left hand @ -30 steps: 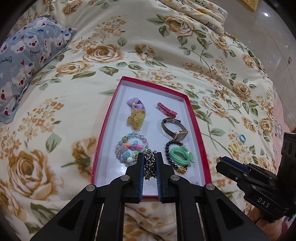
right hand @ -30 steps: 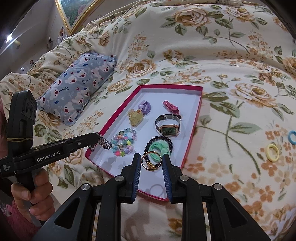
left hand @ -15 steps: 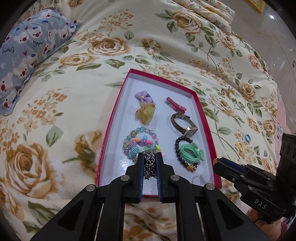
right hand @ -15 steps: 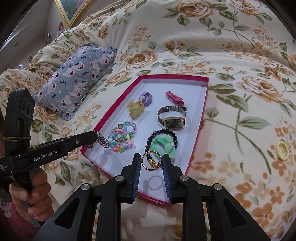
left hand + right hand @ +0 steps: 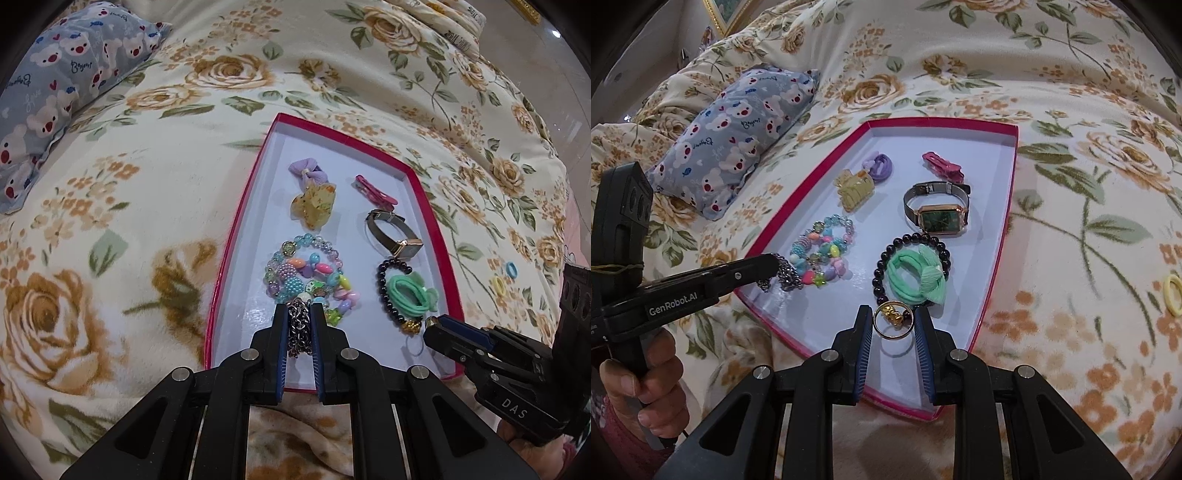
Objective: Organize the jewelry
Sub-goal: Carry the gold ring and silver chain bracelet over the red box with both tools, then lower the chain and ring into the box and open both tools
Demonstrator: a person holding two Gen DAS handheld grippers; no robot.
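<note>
A cream blanket printed with tan roses and green leaves covered the bed, and on it lay a shallow red-rimmed box with a white floor. At about ten o'clock from the box sat a grey-blue pillow patterned with bears. A glossy tiled floor showed at one o'clock in the left wrist view, and a gilt picture frame stood at eleven o'clock in the right wrist view.

The left gripper had its fingers drawn narrow, clamped on a silver chain over the box's near end, just beside the pastel bead bracelets. The right gripper pinched a thin gold ring between its pads above the near right part of the box, close to a black bead bracelet and a green hair tie. A watch lay farther in. Two small hair rings, yellow and blue, rested on the blanket at three o'clock.
</note>
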